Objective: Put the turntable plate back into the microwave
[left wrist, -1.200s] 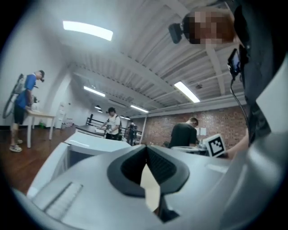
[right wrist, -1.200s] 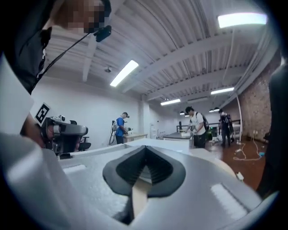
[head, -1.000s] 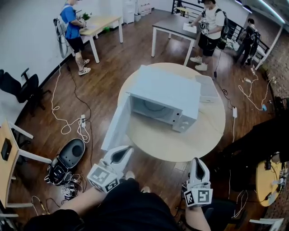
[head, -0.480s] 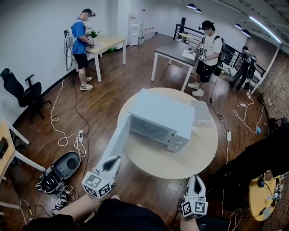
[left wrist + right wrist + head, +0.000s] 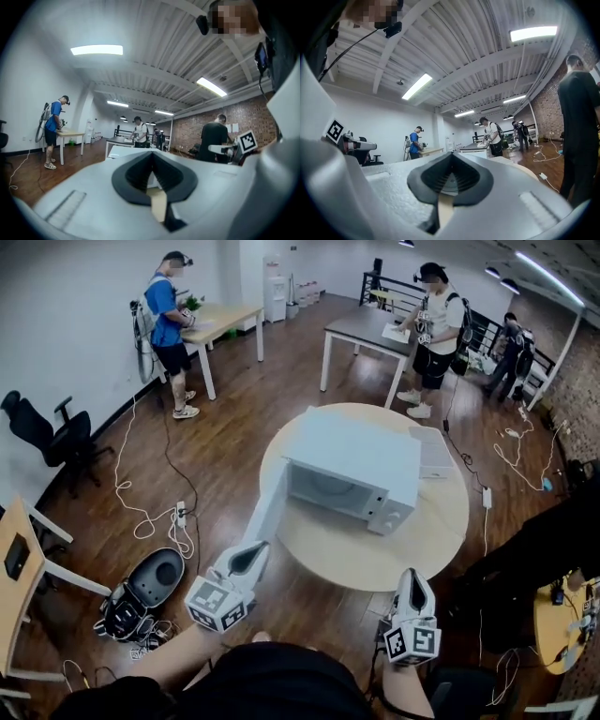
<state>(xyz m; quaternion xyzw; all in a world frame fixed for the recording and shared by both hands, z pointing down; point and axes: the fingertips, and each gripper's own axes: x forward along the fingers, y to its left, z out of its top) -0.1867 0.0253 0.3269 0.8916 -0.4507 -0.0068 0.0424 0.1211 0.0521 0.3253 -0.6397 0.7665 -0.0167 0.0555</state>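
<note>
**A:** Where is the turntable plate, and is anything held?

**B:** Nothing is held. The left gripper (image 5: 253, 554) is closed and empty, low by the person's body and well apart from the round table (image 5: 412, 549). Further right, the door (image 5: 267, 507) of the microwave (image 5: 361, 451) is swung open. A faint round shape on the cavity floor is taken for the turntable plate (image 5: 328, 489), though this cannot be confirmed. The right gripper (image 5: 410, 577) is likewise closed on nothing.

**A:** How is such a plate to be handled?

**B:** It is judged to be glass: stiff, fairly heavy, smooth and breakable. It is best taken at the rim, pinched firmly and kept level.
</note>
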